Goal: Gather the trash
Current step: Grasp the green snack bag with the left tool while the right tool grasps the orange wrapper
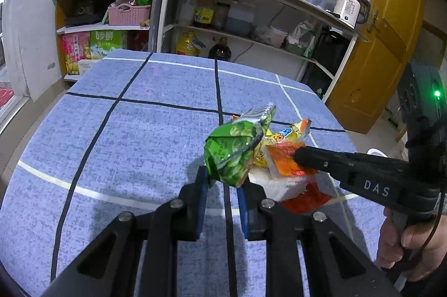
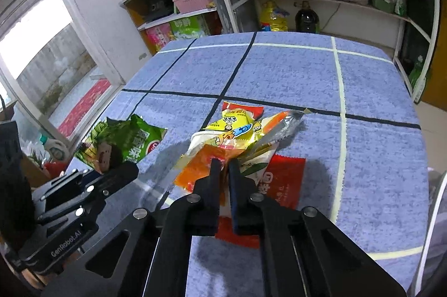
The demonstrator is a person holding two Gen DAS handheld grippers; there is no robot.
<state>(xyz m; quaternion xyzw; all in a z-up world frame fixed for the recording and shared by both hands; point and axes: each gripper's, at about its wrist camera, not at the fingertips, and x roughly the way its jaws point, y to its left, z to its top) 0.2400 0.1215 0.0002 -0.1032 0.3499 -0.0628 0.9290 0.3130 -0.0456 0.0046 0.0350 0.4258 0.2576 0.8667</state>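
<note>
My left hand-held gripper [image 1: 222, 185] pinches the green snack bag [image 1: 233, 154] above the tabletop [image 1: 125, 129] while my right hand-held gripper [image 2: 223, 167] is nearly closed on the orange wrapper [image 2: 197, 167] atop the pile; these crinkly, slick, featherlight films look best gripped at an edge.

I see a blue mottled tablecloth [image 2: 293, 73] crossed by black and pale cream lines. On it, a green wrapper [image 1: 232, 154], a yellow cartoon-printed packet [image 2: 234, 129], an orange packet [image 2: 198, 171] and a red wrapper [image 2: 282, 179]. My grippers [image 1: 222, 179] are black.
</note>
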